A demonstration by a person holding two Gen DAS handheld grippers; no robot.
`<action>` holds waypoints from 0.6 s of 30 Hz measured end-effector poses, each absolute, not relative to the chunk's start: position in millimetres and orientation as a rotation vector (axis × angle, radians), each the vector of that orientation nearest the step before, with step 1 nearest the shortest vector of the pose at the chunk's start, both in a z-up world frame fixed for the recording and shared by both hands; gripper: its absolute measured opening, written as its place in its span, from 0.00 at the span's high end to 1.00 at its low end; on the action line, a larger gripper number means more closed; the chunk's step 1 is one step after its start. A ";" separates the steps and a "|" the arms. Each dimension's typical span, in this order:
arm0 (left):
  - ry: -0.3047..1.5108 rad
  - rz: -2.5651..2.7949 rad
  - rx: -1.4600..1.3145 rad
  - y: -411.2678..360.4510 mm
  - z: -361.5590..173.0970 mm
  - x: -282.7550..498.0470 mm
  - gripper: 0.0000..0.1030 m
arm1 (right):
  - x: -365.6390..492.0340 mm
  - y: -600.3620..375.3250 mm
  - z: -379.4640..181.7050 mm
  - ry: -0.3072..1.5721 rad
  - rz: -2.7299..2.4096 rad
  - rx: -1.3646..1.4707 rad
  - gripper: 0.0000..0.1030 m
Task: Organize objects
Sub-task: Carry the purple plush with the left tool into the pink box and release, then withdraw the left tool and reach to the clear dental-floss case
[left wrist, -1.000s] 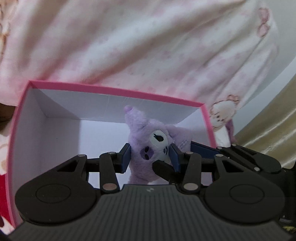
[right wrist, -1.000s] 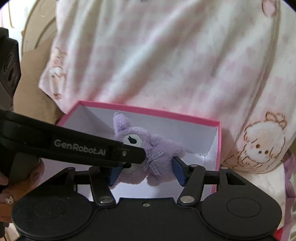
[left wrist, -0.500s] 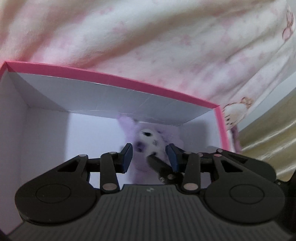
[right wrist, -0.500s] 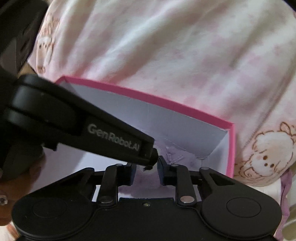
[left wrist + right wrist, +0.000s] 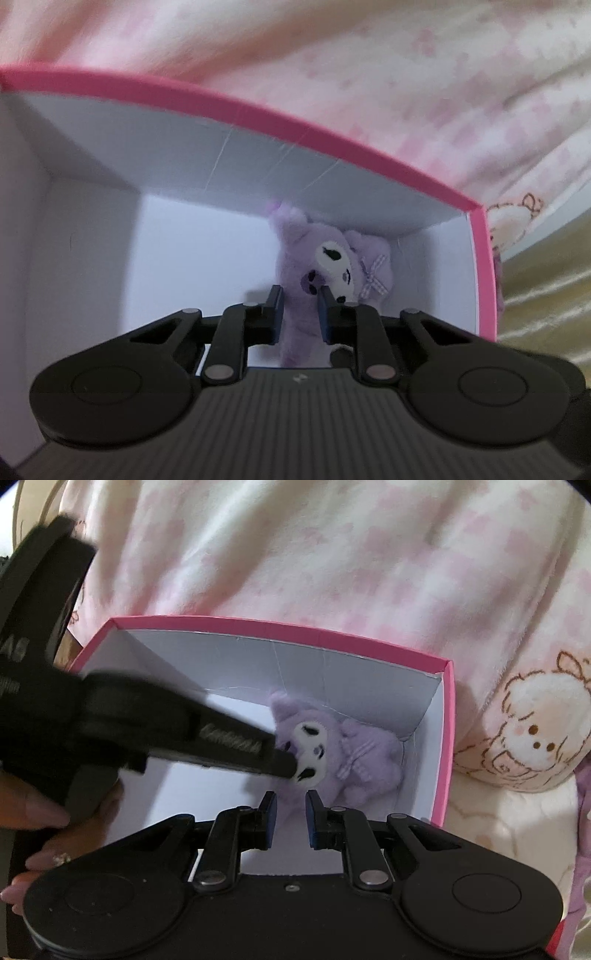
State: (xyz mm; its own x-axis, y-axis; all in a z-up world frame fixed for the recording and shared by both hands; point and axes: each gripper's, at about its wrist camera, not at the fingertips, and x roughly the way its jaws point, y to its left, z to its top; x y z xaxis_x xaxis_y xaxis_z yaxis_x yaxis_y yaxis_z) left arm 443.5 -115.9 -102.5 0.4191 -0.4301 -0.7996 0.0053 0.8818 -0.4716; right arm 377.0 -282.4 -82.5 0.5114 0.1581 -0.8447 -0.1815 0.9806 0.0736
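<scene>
Lettering on the left claw's arm is blurred and unreadable in the right wrist view. The left claw (image 5: 298,312) is clamped on the purple plush toy (image 5: 328,258), its blue pads pressing a soft limb beside the white face. The right claw (image 5: 289,814) has its pads drawn together with nothing between them; it hangs just short of the toy. The toy lies in the far right corner of the pink-rimmed cardboard box (image 5: 280,631), against smooth white inner walls. Behind the box is pink-and-white fleece fabric (image 5: 332,554) printed with a cartoon animal.
</scene>
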 end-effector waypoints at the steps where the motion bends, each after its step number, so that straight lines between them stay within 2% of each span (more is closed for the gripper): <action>1: 1.106 -0.279 -0.418 -119.9 -100.9 444.3 0.82 | 377.2 -281.7 -83.6 1.008 0.205 -0.025 0.84; 5: 1.096 -0.266 -0.380 -127.8 -95.5 440.1 0.81 | 375.6 -281.8 -85.1 0.979 0.213 -0.009 0.83; 8: 1.094 -0.243 -0.355 -127.2 -88.3 430.7 0.81 | 368.0 -280.7 -82.7 0.959 0.228 0.006 0.79; 13: 1.066 -0.243 -0.297 -123.0 -59.1 401.9 0.71 | 358.8 -289.4 -75.4 0.943 0.227 0.068 0.72; 15: 1.061 -0.250 -0.287 -109.7 -43.9 396.8 0.66 | 348.9 -288.8 -69.7 0.940 0.223 0.085 0.63; 18: 1.050 -0.264 -0.279 -96.0 -18.0 374.1 0.61 | 332.0 -290.3 -52.7 0.931 0.198 0.085 0.60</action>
